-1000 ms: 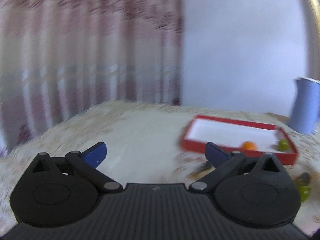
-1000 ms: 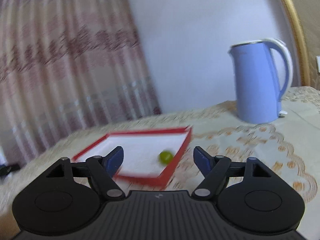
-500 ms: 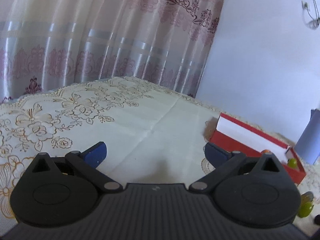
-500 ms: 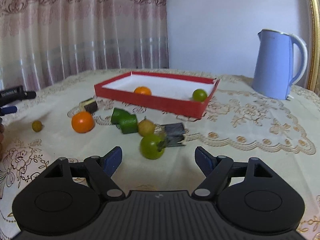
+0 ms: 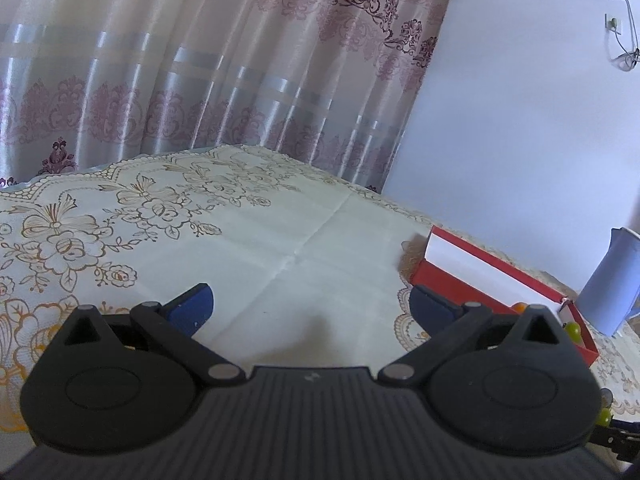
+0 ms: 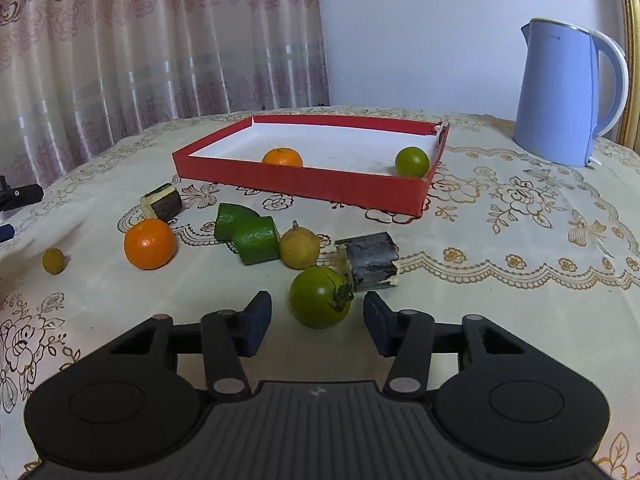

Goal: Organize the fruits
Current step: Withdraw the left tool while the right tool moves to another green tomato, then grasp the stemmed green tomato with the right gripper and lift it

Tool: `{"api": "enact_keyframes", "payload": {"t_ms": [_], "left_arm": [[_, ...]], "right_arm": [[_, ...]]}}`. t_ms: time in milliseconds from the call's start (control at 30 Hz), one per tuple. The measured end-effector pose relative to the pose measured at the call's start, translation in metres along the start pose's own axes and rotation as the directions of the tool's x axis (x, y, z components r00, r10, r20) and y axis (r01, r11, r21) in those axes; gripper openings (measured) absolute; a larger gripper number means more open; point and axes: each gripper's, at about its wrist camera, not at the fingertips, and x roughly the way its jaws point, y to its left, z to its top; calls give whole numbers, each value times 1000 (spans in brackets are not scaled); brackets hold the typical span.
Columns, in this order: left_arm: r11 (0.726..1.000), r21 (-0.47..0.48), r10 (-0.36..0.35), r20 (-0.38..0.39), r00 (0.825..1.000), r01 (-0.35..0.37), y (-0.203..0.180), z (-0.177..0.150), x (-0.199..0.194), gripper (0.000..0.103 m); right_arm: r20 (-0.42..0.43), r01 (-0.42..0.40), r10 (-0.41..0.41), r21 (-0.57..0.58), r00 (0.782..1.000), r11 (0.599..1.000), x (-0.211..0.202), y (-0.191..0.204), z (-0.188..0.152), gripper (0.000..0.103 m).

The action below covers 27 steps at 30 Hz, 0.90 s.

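Note:
In the right wrist view my right gripper (image 6: 318, 318) is open, its blue pads either side of a green tomato (image 6: 320, 297) on the tablecloth, not touching it. Behind lie a yellow fruit (image 6: 299, 248), a green cut piece (image 6: 248, 238), an orange (image 6: 149, 243), a small yellow fruit (image 6: 53, 260) and two dark cut pieces (image 6: 370, 260) (image 6: 162, 202). The red tray (image 6: 320, 186) holds an orange (image 6: 282, 157) and a green fruit (image 6: 412, 161). My left gripper (image 5: 310, 308) is open and empty over bare cloth; the tray (image 5: 460, 284) is at its right.
A blue kettle (image 6: 560, 96) stands at the back right of the table, also at the right edge in the left wrist view (image 5: 612, 284). Patterned curtains (image 6: 140, 52) hang behind the table's far edge. The left gripper's tip (image 6: 18, 194) shows at the left edge.
The right gripper has come lower and closer, so the green tomato now sits between its open pads. The left gripper has swung a little further left, away from the tray.

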Motion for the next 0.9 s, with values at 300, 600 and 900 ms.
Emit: {"api": "enact_keyframes", "payload": {"t_ms": [300, 600, 900], "left_arm": [[1000, -4, -2, -11, 1000, 2, 1, 1, 2, 103], [1000, -1, 6, -18, 1000, -6, 0, 0, 3, 103], [1000, 8, 20, -23, 1000, -20, -1, 0, 5, 103]], "right_arm": [[4, 10, -10, 16, 1000, 1000, 5, 0, 6, 33], [118, -51, 49, 17, 992, 999, -31, 3, 19, 33], [169, 11, -14, 18, 985, 1000, 14, -41, 113, 33]]}}
